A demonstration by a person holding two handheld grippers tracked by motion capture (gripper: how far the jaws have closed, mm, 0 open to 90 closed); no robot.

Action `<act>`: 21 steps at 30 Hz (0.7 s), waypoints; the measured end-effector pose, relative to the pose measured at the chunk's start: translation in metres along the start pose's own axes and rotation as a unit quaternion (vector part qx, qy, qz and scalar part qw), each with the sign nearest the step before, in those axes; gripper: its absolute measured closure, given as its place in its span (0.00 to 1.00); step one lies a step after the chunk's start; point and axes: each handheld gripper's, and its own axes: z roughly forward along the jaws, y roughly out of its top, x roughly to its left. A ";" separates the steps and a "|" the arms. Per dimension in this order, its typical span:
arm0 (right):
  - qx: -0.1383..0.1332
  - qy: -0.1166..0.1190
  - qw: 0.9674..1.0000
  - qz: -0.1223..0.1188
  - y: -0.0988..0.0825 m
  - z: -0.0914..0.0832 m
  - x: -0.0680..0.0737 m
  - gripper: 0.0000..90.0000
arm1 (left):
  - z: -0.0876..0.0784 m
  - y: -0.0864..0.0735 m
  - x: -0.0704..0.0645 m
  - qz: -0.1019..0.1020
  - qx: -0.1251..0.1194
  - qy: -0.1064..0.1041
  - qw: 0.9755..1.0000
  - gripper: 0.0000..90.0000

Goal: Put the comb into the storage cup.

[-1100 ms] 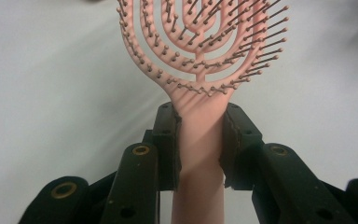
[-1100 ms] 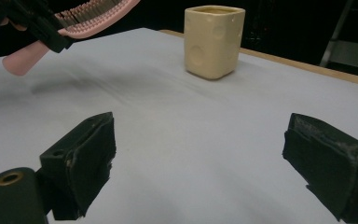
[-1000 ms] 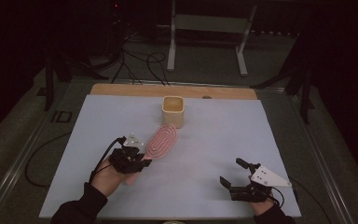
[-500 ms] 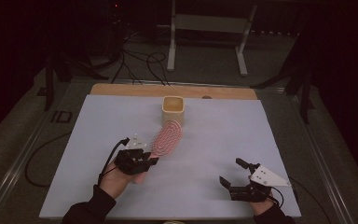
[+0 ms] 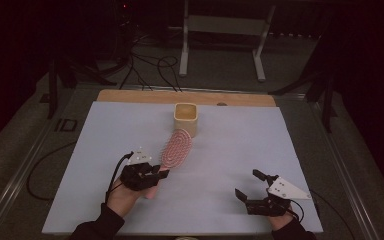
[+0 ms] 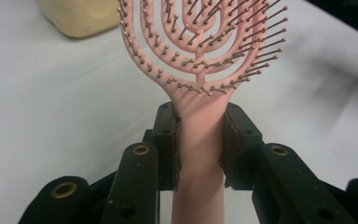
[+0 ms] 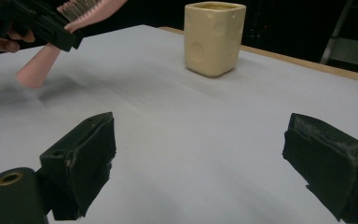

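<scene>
Because the left gripper (image 5: 156,175) clamps its jaws only on the smooth handle of the pink oval plastic hairbrush (image 6: 200,70), the bristled head may pivot or slip. It could then strike the cream square ceramic cup (image 5: 186,118) just beyond; the right gripper (image 5: 250,186) rests with jaws wide open and empty, offering no support.

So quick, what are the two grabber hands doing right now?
Left gripper: closed on the pink hairbrush by its handle.
Right gripper: open, holding nothing.

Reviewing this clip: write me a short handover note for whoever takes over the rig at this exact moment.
Left tongs: shut on the handle of the pink hairbrush, brush lifted off the table, bristle head pointing toward the cream cup.
Right tongs: open, nothing between them, near the table's front right.
Done: brush gripped and raised.
Left: probably set the brush into the cup; the cup stands upright and untouched.
</scene>
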 end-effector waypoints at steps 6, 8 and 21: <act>-0.001 0.001 1.000 0.000 0.001 0.001 0.001 0.10 | -0.003 -0.011 0.002 -0.018 -0.048 -0.005 0.999 0.79; -0.002 0.001 1.000 -0.003 0.002 0.001 0.002 0.10 | -0.002 -0.015 0.001 -0.008 -0.057 0.003 0.998 0.79; 0.007 -0.014 1.000 -0.006 0.004 0.000 0.001 0.10 | -0.005 -0.021 -0.012 0.035 -0.104 0.031 0.993 0.79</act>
